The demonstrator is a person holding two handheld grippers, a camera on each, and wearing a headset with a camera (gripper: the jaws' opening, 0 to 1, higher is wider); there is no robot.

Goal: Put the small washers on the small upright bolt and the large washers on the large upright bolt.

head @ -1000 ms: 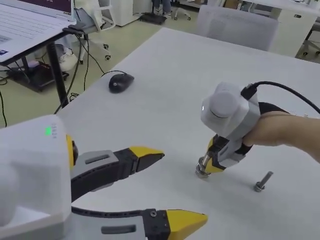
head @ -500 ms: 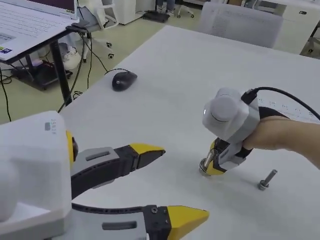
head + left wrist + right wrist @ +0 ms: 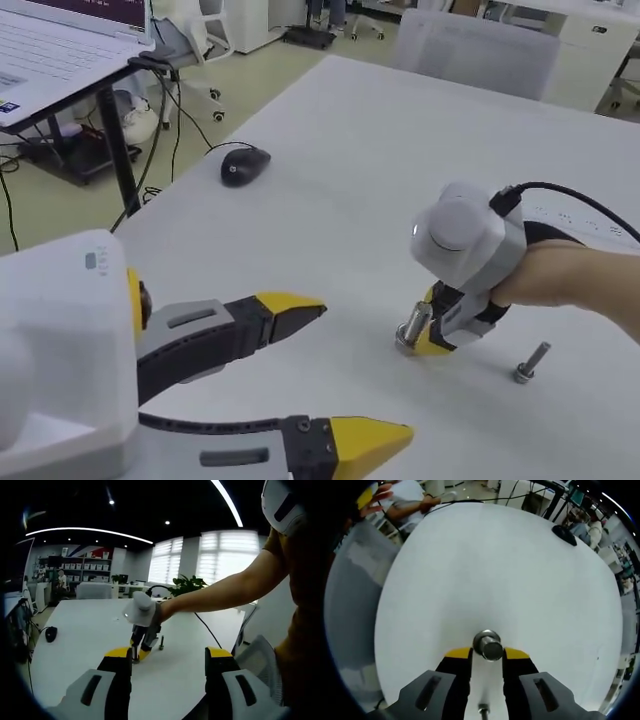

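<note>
Large bolt (image 3: 488, 646) tilted on white table (image 3: 350, 150); office.

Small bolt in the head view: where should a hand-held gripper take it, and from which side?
Take the small bolt by its bare shank, from above or its open right side in the head view. It stands head-down, shank up, and the right hand-held gripper, closed on the large bolt, crowds its left.
</note>
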